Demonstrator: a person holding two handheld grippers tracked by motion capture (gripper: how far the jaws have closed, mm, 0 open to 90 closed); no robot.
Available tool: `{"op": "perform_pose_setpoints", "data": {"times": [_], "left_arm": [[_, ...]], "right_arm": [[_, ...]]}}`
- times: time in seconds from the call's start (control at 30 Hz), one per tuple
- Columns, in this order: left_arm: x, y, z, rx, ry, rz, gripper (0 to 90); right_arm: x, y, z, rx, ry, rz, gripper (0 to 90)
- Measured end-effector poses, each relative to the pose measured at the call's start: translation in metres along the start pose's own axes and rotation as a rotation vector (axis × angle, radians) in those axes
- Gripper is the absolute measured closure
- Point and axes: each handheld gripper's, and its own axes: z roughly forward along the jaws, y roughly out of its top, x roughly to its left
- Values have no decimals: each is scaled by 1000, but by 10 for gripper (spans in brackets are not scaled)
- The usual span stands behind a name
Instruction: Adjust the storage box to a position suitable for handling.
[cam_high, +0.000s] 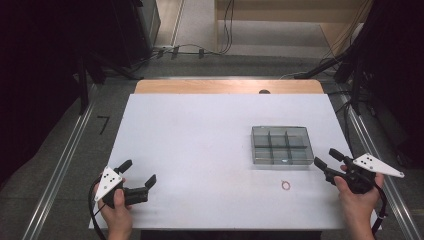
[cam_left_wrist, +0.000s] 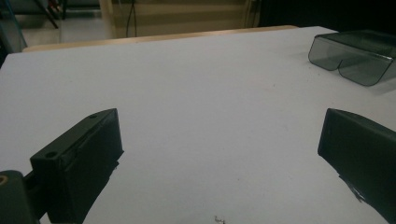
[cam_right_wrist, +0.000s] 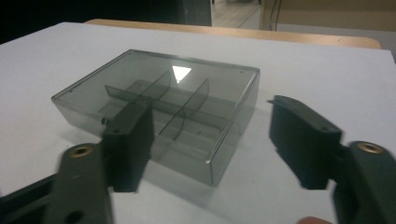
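High view: my left gripper (cam_high: 137, 173) sat at the near-left corner of the white table (cam_high: 200, 145), jaws spread wide w/ nothing between them, prob. just parked. My right gripper (cam_high: 329, 158) hung at the near-right edge, jaws apart, aimed left toward the smoky clear box (cam_high: 281, 145) just beside it. The box lay flat, right of centre, long axis running left-right, dividers splitting it into compartments. A small ring (cam_high: 286, 185) lay on the table near side of the box, apart from it.

Left gripper view: jaws wide, bare table between; box (cam_left_wrist: 355, 56) off at far right.

Right gripper view: jaws parted, nothing pinched; box (cam_right_wrist: 161, 109) straight ahead, one corner toward me, so I judged it lined up for a grab.
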Motion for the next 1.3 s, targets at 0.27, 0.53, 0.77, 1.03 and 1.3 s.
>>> {"op": "perform_pose_setpoints", "data": {"times": [0.27,0.53,0.77,1.03,1.3], "left_arm": [[0,1,-1,-1,7,-5,0],[0,3,2,15,18,16,0],[-4,5,6,44,35,38,0],[-18,10,16,83,8,27,0],[-35,21,32,107,-35,42,0]], "right_arm": [[-6,20,26,28,-92,46,687],[-24,22,65,96,-119,35,876],[-33,13,82,155,-175,45,876],[-40,10,89,210,-142,92,877],[-37,9,97,270,-127,62,878]]}}
